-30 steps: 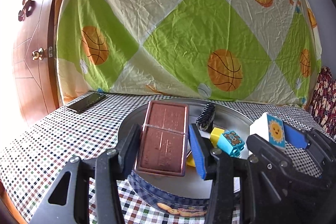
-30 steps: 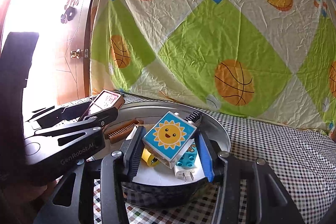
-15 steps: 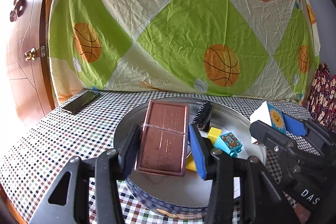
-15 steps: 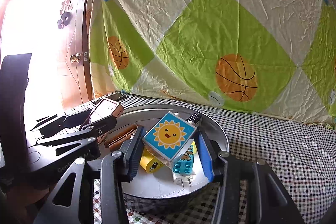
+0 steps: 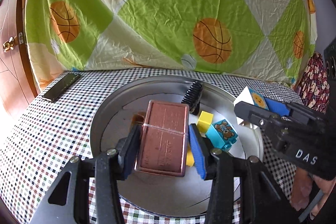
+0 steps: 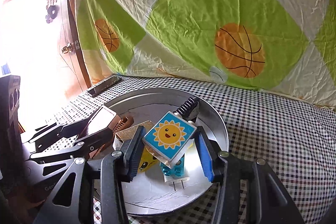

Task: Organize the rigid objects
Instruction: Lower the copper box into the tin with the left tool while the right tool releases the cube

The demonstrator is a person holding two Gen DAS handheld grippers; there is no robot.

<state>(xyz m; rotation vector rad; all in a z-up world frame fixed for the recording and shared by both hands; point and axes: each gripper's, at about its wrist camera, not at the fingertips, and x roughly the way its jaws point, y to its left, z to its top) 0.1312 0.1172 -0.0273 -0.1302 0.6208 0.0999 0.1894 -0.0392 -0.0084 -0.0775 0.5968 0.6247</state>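
A wide round silver metal tin fills the lower centre of both views, on the checked-cloth table. Over its left half, the left tool is clenched on a flat brown rectangular case with a clear rim. The right tool grips a white cube with a blue sun-face panel, tilted, above a turquoise bear-print brick.

Basketball-print sheet, wooden door
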